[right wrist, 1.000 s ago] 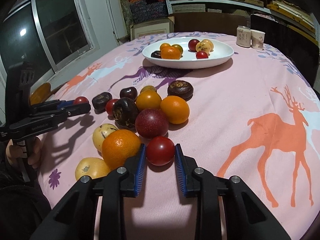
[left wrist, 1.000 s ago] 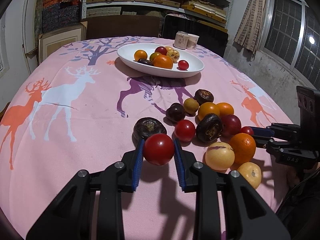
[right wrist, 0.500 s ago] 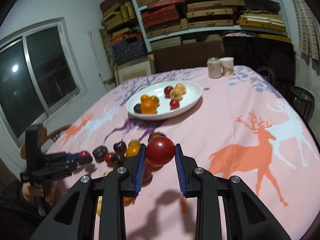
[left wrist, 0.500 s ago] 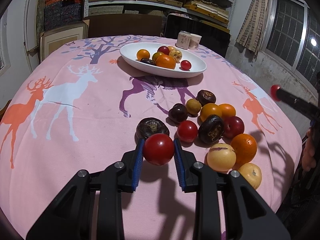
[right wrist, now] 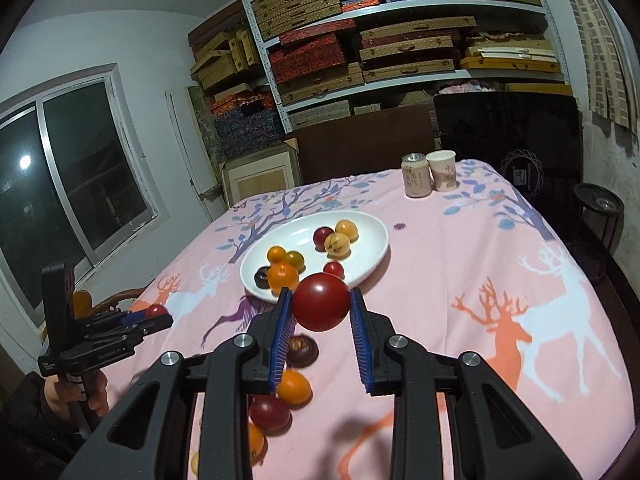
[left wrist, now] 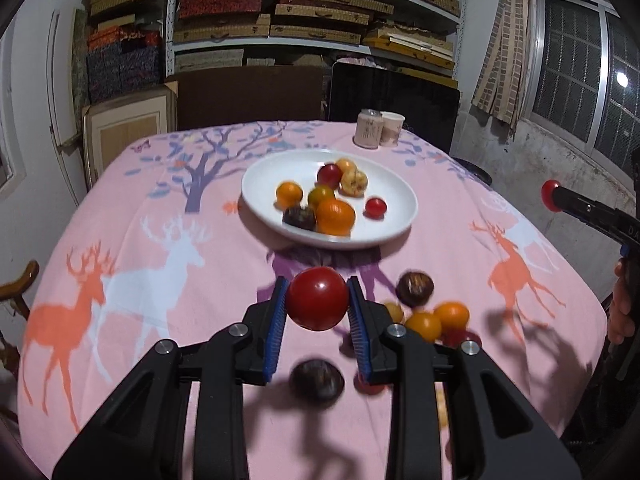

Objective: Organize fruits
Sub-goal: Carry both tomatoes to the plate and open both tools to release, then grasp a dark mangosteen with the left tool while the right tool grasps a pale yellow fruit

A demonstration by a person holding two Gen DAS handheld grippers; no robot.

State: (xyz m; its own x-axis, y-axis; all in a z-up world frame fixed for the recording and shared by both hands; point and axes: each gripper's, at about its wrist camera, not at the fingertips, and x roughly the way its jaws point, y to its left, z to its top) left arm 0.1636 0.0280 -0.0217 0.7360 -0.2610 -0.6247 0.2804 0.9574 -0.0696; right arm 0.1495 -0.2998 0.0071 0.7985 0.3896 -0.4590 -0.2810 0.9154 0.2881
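Indoors, pink deer tablecloth (left wrist: 168, 208), white plate (left wrist: 400, 188), stacked shelves (right wrist: 400, 40)

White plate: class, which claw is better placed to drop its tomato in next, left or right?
Probably the right claw: its view shows the red tomato overlapping the white plate rim; the left claw has tablecloth between.

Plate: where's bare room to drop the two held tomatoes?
White plate: bare along the left rim and the right side beyond the small red tomato. Crowded in the middle, where the orange, dark fruit and the rest cluster.
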